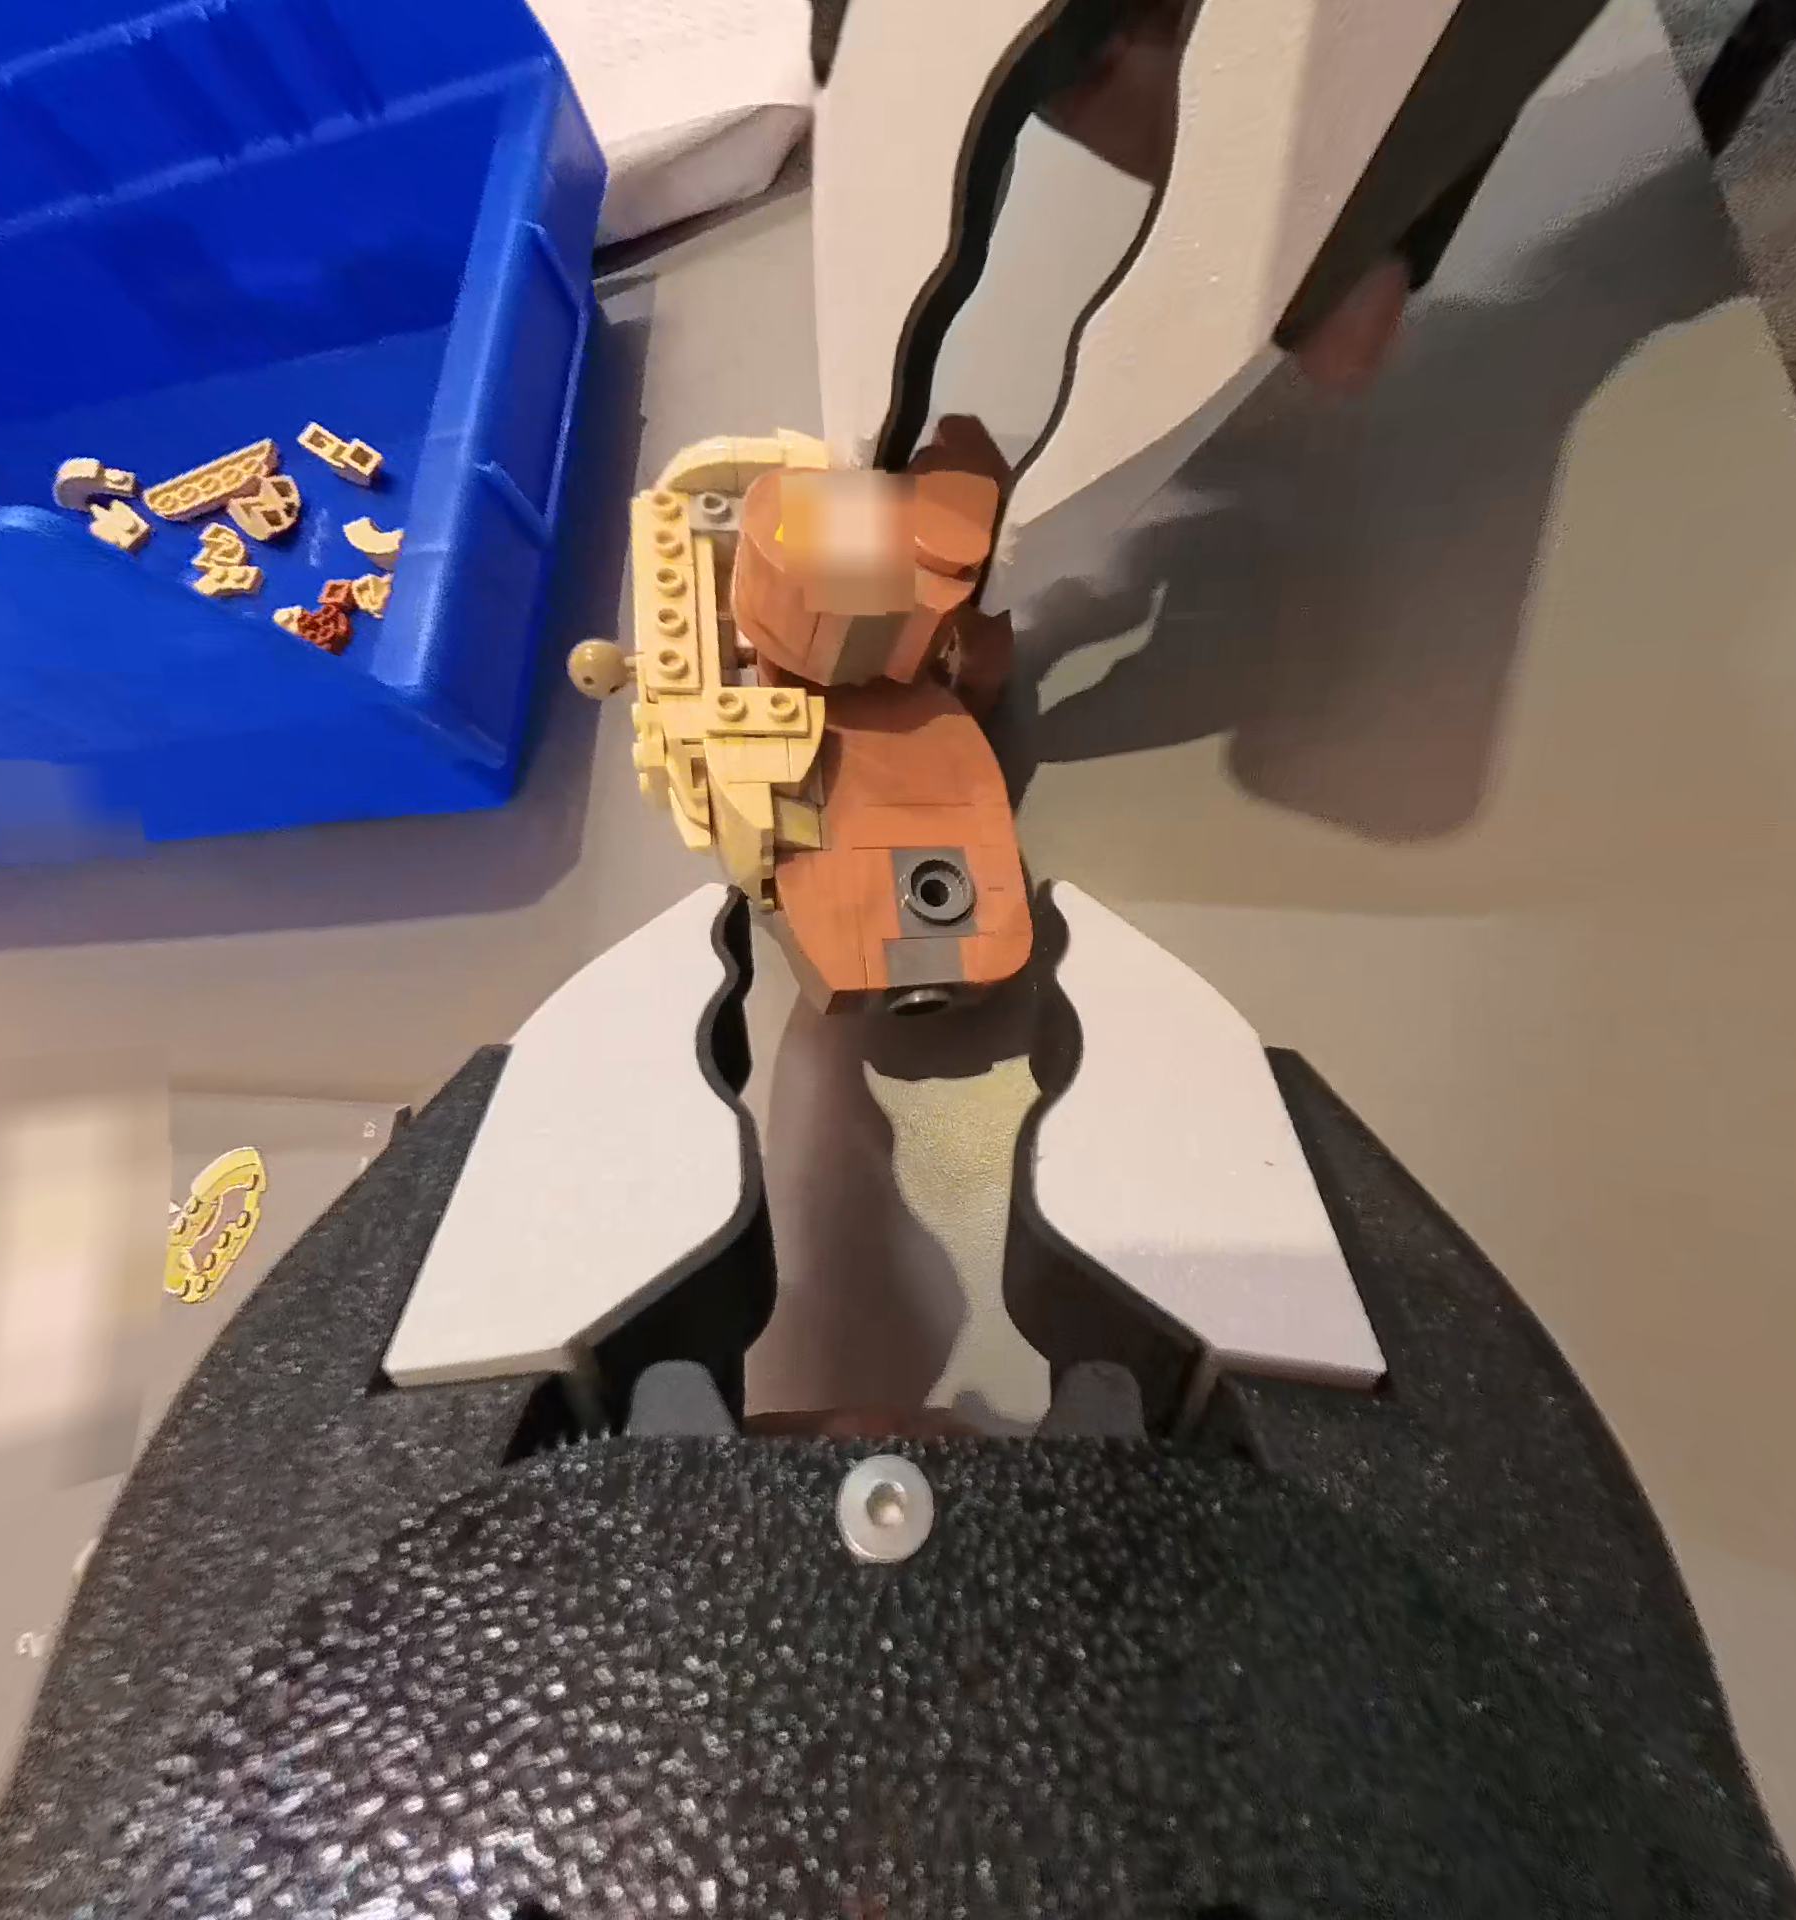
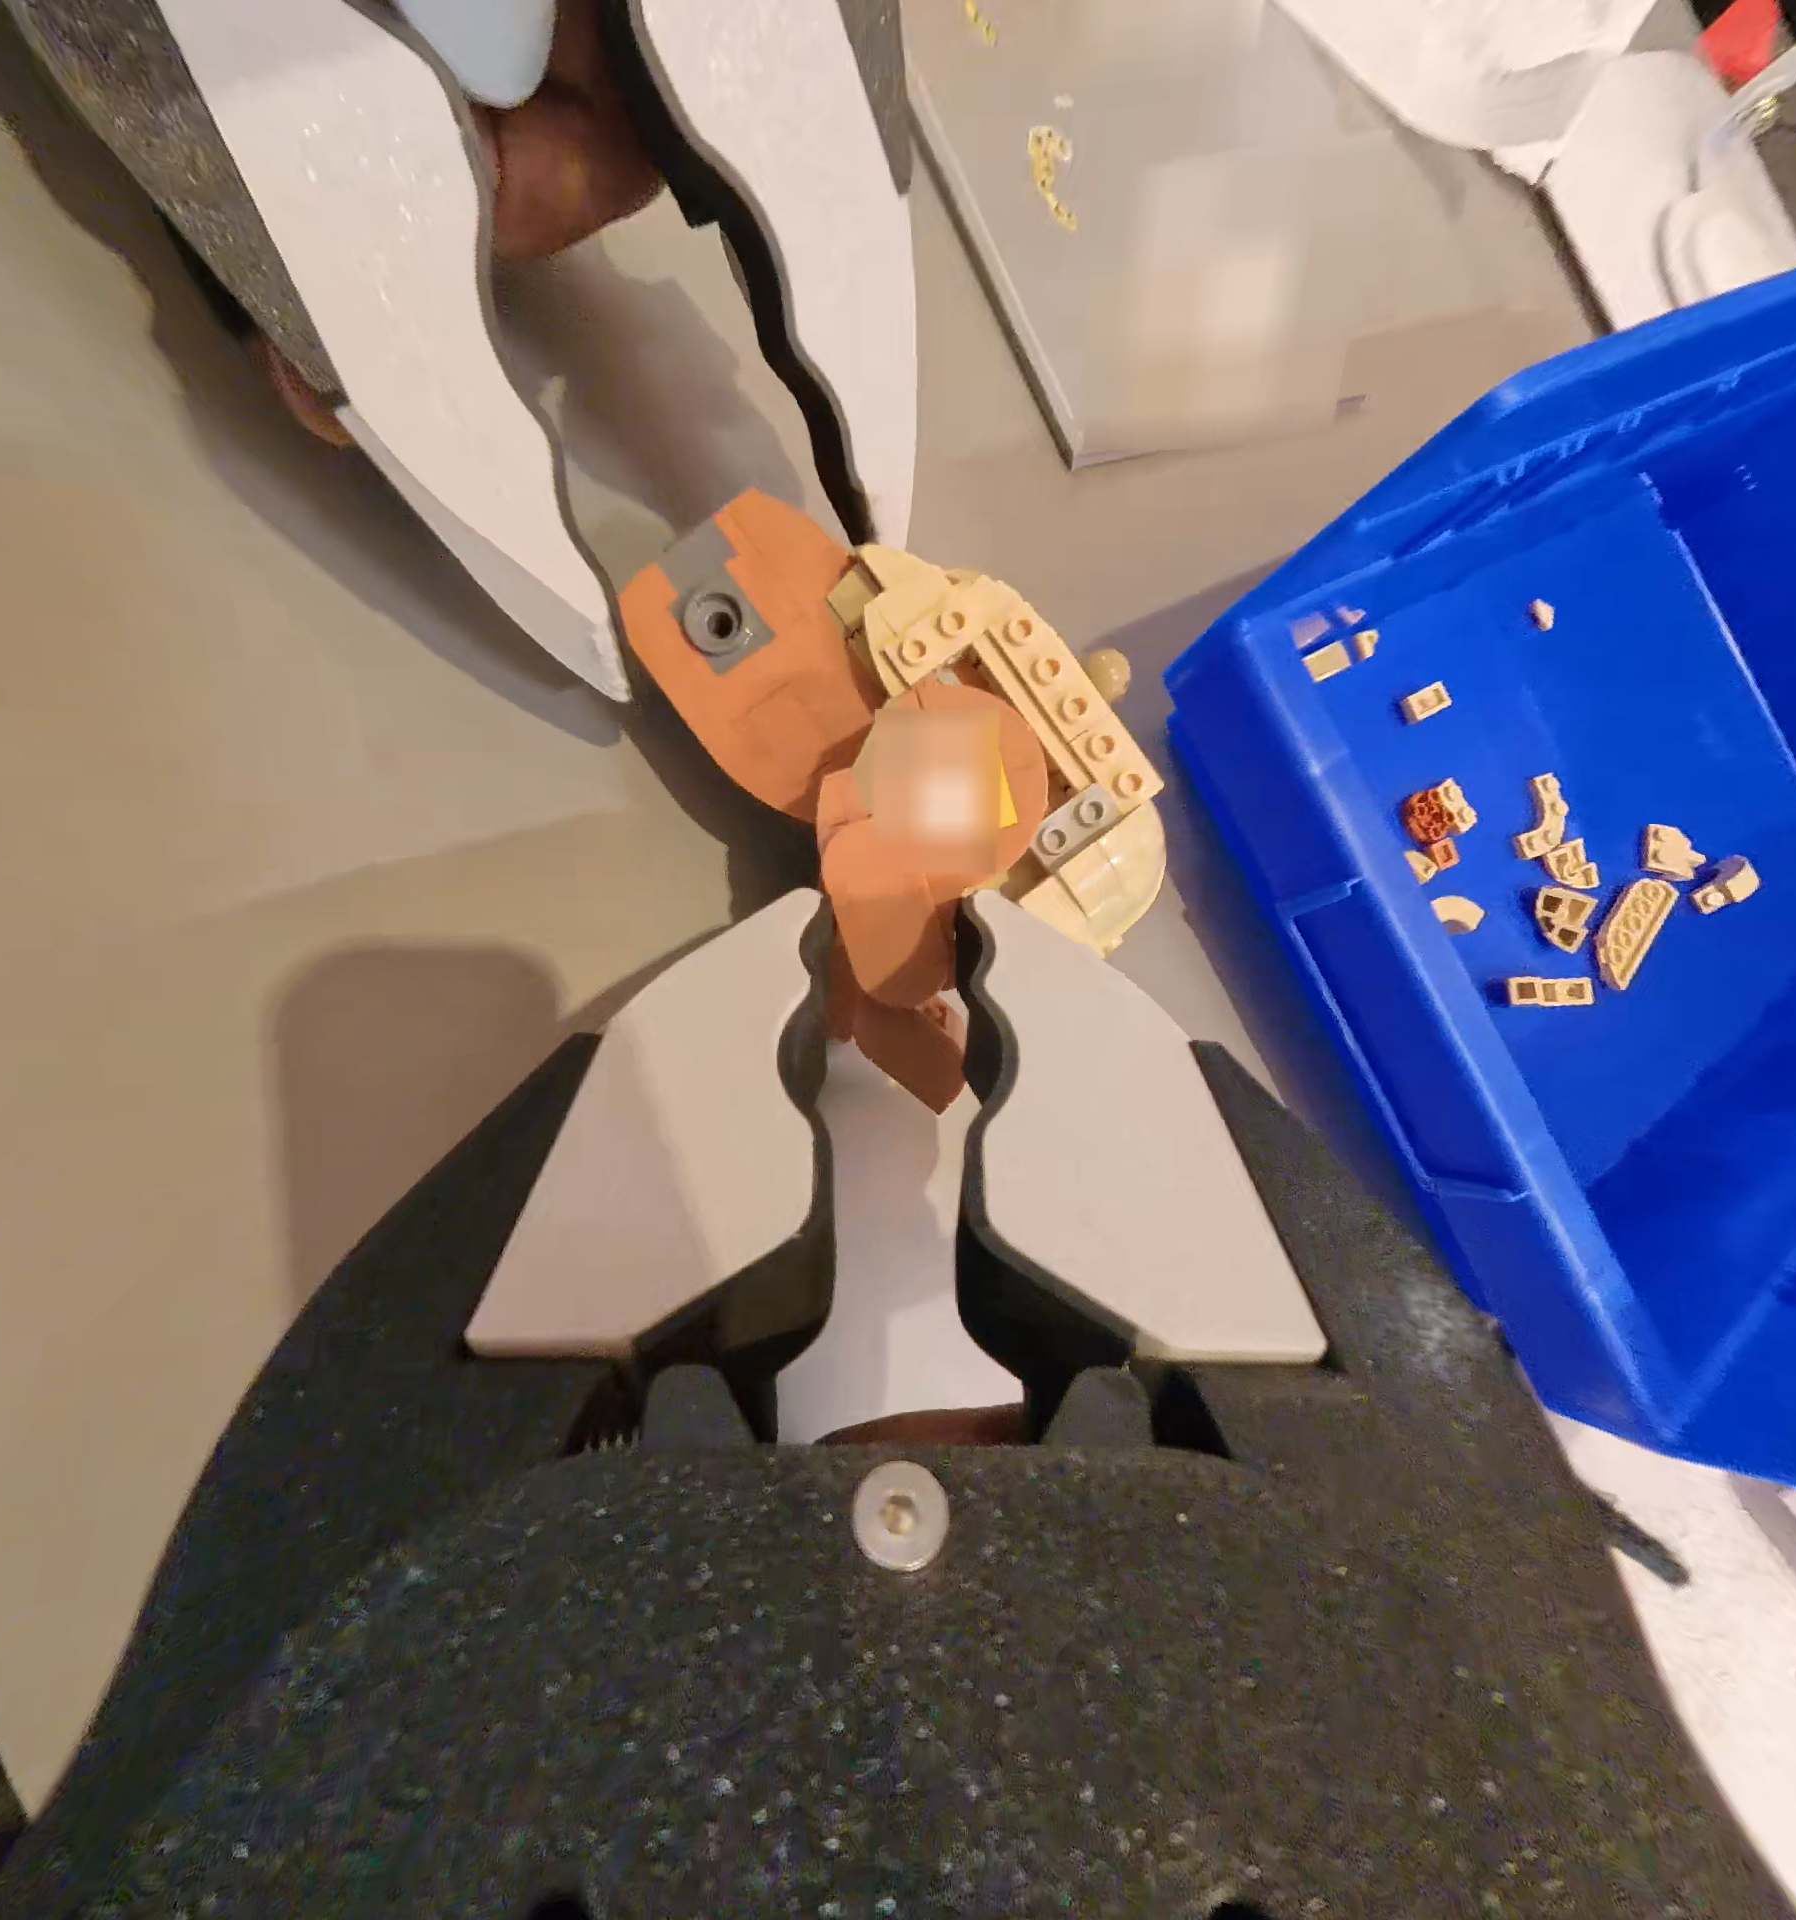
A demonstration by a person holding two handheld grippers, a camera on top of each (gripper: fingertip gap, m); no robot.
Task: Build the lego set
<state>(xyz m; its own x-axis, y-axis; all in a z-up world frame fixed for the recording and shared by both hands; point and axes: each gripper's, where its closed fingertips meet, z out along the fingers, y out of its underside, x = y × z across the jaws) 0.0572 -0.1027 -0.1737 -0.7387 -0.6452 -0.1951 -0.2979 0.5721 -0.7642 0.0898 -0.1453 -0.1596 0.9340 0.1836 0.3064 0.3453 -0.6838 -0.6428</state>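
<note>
Right tongs [image 2: 889, 935] clamp the brown end of a brown-and-tan brick model [image 2: 769, 675]. Left tongs [image 1: 889, 914] grip its opposite brown body, wide-set. Model above grey table [image 1: 1393, 935]; blue bin [image 2: 1496, 1143] with loose bricks [image 2: 1600, 894] beside.

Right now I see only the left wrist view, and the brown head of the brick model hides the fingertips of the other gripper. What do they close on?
Observer: The right gripper pinches a brown curved limb that sticks out of the brick model. Both pads press on it.
Operator: And how does my own left gripper sit, seen from that far side?
Observer: The left gripper has one fingertip against the brown body, beside the grey stud. The other fingertip seems to touch the tan side.
</note>
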